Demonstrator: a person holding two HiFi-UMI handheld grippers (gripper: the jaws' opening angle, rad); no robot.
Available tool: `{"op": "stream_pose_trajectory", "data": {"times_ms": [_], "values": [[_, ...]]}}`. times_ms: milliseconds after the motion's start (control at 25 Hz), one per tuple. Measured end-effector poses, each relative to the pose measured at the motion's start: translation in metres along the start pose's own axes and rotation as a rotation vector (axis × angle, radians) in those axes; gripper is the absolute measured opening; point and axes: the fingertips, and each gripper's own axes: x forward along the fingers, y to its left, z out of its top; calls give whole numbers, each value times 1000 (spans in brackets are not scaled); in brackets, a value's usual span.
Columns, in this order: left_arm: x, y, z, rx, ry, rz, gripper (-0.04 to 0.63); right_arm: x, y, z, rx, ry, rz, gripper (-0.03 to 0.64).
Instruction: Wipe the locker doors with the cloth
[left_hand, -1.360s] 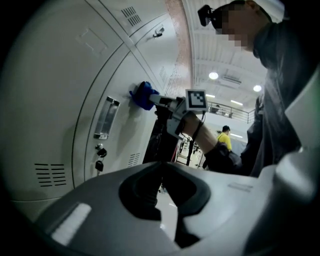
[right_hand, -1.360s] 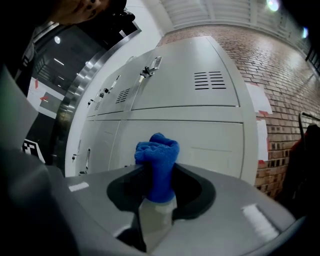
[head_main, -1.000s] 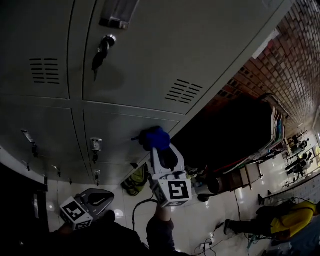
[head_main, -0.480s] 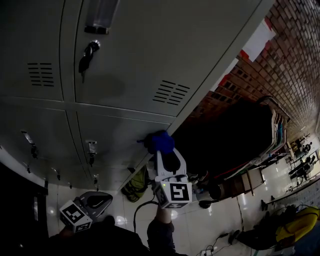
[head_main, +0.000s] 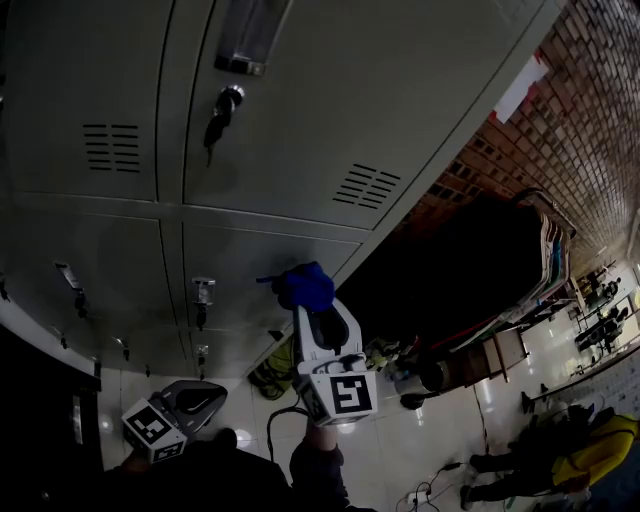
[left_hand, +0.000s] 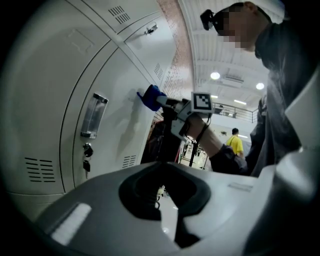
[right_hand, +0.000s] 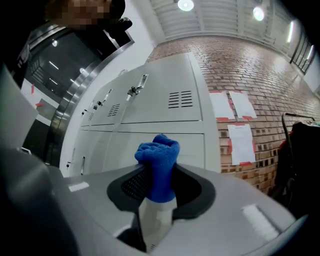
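A bank of grey locker doors (head_main: 300, 110) fills the head view. My right gripper (head_main: 305, 300) is shut on a bunched blue cloth (head_main: 300, 285), which presses against a lower locker door (head_main: 250, 270) near its right edge. In the right gripper view the blue cloth (right_hand: 159, 160) sticks up out of the jaws of that gripper (right_hand: 159, 175), with the lockers (right_hand: 165, 107) behind it. My left gripper (head_main: 205, 392) hangs low at the left, away from the doors, shut with nothing in it. From the left gripper (left_hand: 161, 192) view, the cloth (left_hand: 150, 96) touches the door.
Keys (head_main: 222, 110) hang from an upper lock, and a latch (head_main: 200, 292) sits left of the cloth. A brick wall (head_main: 600, 110) and a dark rack (head_main: 480, 270) stand at the right. A bag (head_main: 275, 365) and cables lie on the tiled floor, with a person in yellow (head_main: 590, 450) beyond.
The right gripper has slid the cloth leftwards along the lower door, closer to the latch. The left gripper has stayed low at the left.
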Motion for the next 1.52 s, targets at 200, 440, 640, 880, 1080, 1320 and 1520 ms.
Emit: {"op": "stream_pose_trajectory", "data": {"times_ms": [200,440,640,880,1080,1320,1520], "values": [[-37,17,4,6,-10,-3,-3,20,65,1,-15,19,76,118],[-93,50,1,1,-11,33,-3,51,142,-8,-32,58,165,118],[-125,73,-1,-1,-12,47,-3,67,172,-30,-41,137,181,118],[-135,80,-5,-14,-15,45,-3,75,166,-38,-36,167,123,118],[-129,78,-4,-8,-9,45,-3,71,150,-38,-42,175,103,118],[-102,62,-2,1,-4,41,-3,57,113,-46,-41,189,80,118],[-70,43,0,6,3,43,-3,40,68,-52,-27,192,48,118]]}}
